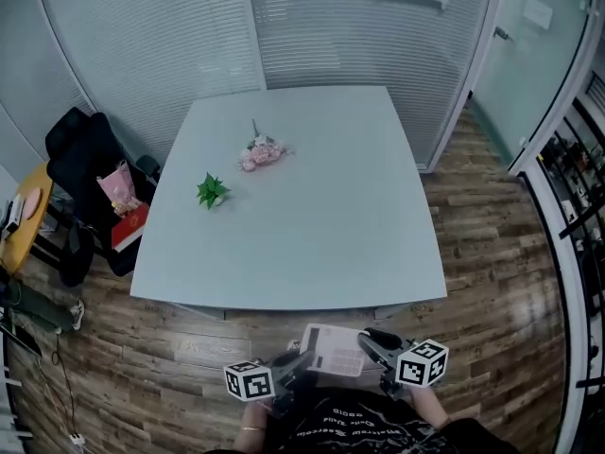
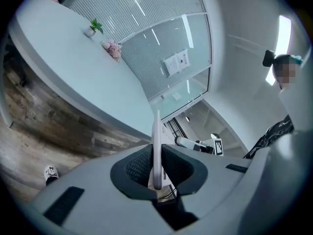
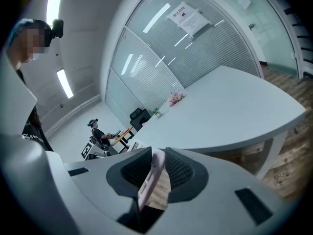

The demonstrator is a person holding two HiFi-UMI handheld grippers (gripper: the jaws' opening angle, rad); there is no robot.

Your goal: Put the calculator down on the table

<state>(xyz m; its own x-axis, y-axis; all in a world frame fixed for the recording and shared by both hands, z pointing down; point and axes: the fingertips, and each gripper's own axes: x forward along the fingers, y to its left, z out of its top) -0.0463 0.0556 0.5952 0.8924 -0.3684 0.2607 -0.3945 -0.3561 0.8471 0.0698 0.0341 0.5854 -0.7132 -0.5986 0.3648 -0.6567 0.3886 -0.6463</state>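
A white calculator [image 1: 334, 349] hangs in the air just short of the near edge of the pale table [image 1: 312, 244], held from both sides. My left gripper [image 1: 301, 362] is shut on its left edge. In the left gripper view the calculator [image 2: 156, 148] shows edge-on between the dark pads. My right gripper [image 1: 371, 344] is shut on the right edge, and in the right gripper view the calculator [image 3: 152, 175] sits tilted between the pads. Both grippers are close to my body, below the table's front edge.
On the table stand a small green plant [image 1: 212, 191] and a pink flower bunch [image 1: 262, 153]. A black chair [image 1: 87, 159] with a pink bag stands at the left. Glass walls close the room behind. Another person sits at a desk [image 3: 100, 133] in the distance.
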